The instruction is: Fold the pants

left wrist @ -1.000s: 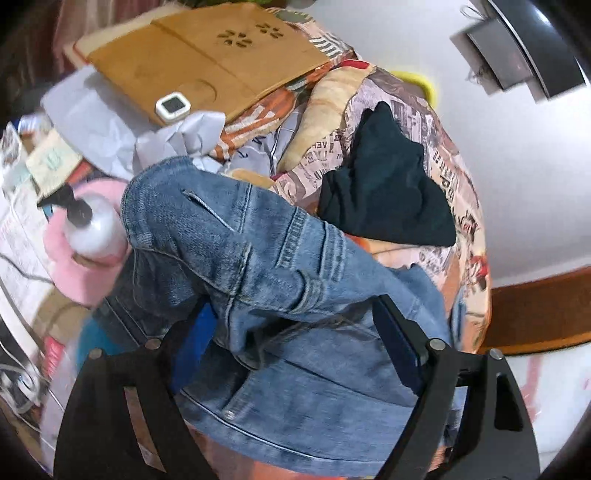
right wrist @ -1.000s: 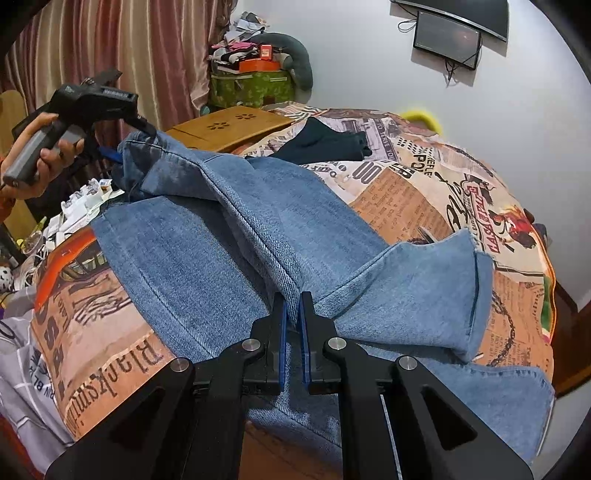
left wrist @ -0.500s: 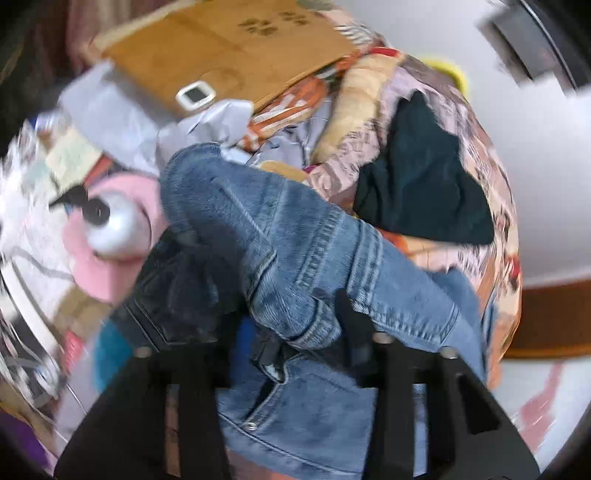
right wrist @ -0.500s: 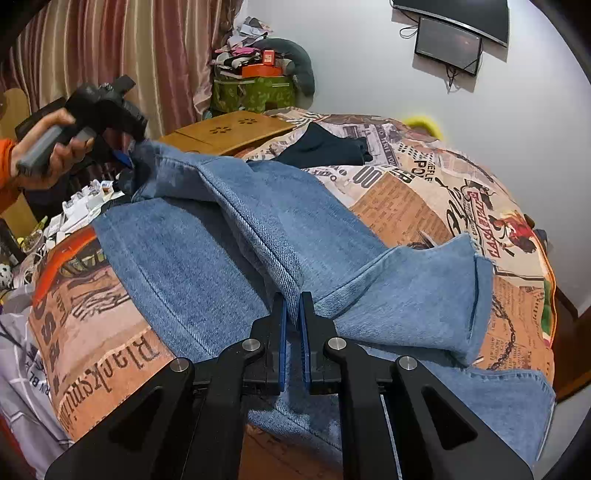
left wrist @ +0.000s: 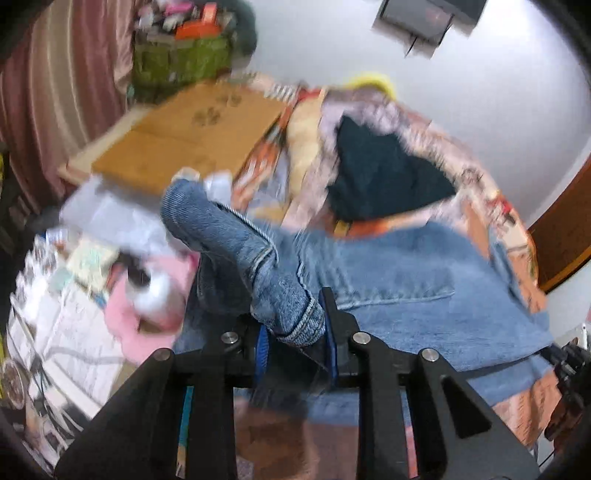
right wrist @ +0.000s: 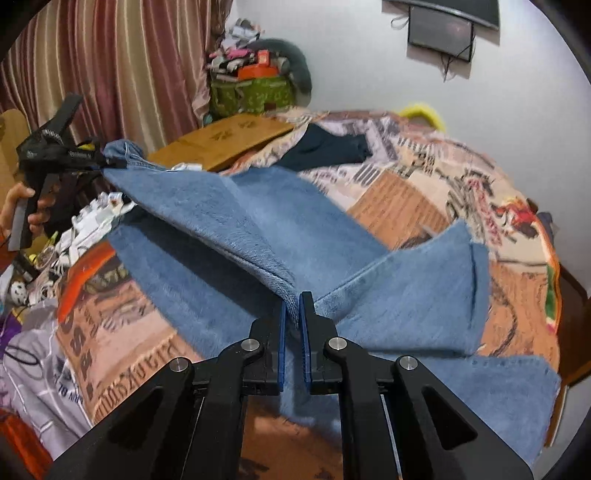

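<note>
Looking along the left hand-held gripper (left wrist: 295, 338): one pair of blue denim pants (left wrist: 388, 280), waistband bunched between the two blue-padded fingers (left wrist: 261, 347), jaws just closed in and now clamped on that thick roll of denim. Rest of the pants spread out ahead and to the right over one bed with a newspaper-print cover (left wrist: 491, 192). Beyond the denim, one dark folded garment (left wrist: 384, 177) lying on the cover, one flat wooden board (left wrist: 184, 144) at the bed's far left, one pink cloth (left wrist: 155, 295) below it among loose papers. Whole view smeared by motion blur.

Looking along the right hand-held gripper (right wrist: 294, 325): two black fingers nearly together, pinching a fold of the same pants (right wrist: 229, 221) at mid-leg. Long axis running from the waistband at far left, raised off the bed in the left hand-held gripper (right wrist: 99, 160), down and across to the two leg ends at right. One leg end (right wrist: 436, 295) doubled back and lifted; the other (right wrist: 509, 398) flat on the cover below it. One hand (right wrist: 27, 206) gripping the left tool's handle. One striped curtain (right wrist: 110, 62) behind, one wall screen (right wrist: 439, 31) above.
</note>
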The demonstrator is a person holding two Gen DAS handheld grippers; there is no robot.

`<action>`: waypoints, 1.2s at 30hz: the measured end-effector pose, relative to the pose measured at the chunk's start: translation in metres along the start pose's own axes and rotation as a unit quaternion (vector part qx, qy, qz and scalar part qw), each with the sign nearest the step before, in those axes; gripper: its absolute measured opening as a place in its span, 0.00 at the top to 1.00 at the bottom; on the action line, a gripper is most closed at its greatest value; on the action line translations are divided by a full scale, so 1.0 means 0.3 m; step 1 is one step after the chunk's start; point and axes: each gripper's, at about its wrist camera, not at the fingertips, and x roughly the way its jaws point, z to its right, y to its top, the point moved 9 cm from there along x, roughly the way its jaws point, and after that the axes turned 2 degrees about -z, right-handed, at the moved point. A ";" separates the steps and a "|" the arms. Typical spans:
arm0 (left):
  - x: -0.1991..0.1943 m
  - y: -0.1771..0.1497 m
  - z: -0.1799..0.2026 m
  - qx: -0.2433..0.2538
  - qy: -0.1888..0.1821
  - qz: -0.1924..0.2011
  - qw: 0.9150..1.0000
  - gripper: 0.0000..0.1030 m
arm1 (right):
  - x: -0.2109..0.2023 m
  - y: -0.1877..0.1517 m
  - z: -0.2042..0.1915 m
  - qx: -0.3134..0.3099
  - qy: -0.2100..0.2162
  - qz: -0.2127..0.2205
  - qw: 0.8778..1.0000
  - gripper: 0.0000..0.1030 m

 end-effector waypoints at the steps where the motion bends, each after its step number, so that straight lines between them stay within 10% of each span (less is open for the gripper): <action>1: 0.018 -0.033 -0.011 -0.004 -0.002 -0.012 1.000 0.75 | -0.002 -0.008 -0.003 0.003 0.003 -0.001 1.000 0.90; 5: 0.089 -0.152 -0.051 -0.024 -0.009 -0.055 0.998 0.67 | -0.061 0.003 0.006 0.007 0.001 0.018 1.000 0.86; 19: -0.170 0.004 0.080 0.083 0.060 0.046 0.994 0.14 | -0.130 0.124 0.377 0.129 -0.064 0.035 0.989 0.50; 36: 0.112 0.257 0.336 0.089 0.032 0.003 0.995 0.13 | 0.325 0.222 0.819 0.242 -0.077 -0.068 0.965 0.48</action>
